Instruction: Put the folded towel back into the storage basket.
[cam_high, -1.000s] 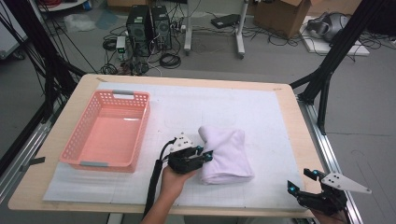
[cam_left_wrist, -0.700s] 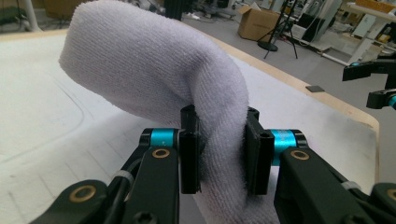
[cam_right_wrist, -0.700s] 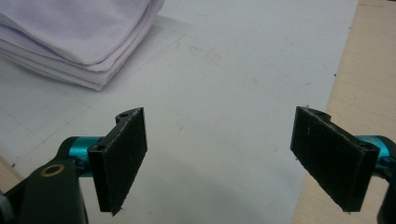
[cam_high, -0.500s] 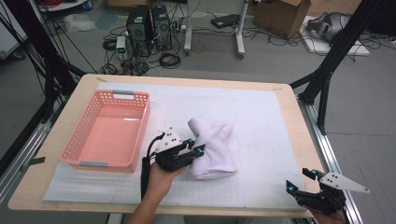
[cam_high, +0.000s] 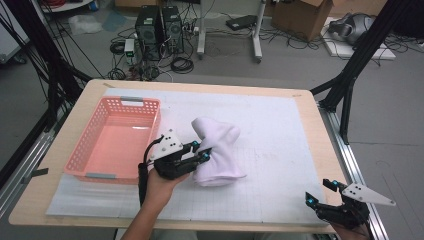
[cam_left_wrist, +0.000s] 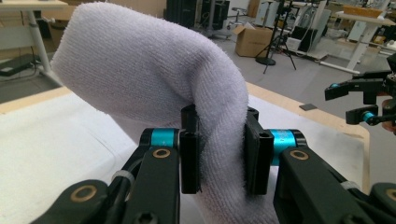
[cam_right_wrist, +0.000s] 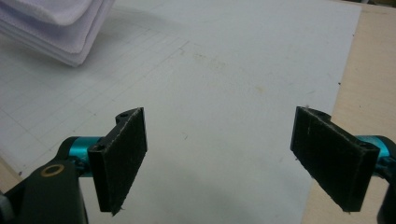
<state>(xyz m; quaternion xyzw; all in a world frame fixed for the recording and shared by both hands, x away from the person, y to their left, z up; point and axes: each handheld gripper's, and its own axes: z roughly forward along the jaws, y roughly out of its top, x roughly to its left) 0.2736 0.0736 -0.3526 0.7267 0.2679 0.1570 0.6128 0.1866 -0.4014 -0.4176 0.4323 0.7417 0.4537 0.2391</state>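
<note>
Between the left tool's (cam_left_wrist: 219, 154) pads a white towel (cam_high: 216, 150) is pinched, hiding its lower edge; right tool (cam_right_wrist: 233, 158) gapes empty.

In the left gripper view the white towel (cam_left_wrist: 149, 74) runs off the bottom edge between the left tongs (cam_left_wrist: 219, 156), which cover the stretch they pinch. In the right gripper view the folded towel (cam_right_wrist: 56, 28) is cut by the top and left edges

Even, bright overhead light, soft shadows on the tabletop (cam_high: 280, 125); high view slightly grainy, both gripper views sharp up close.
</note>
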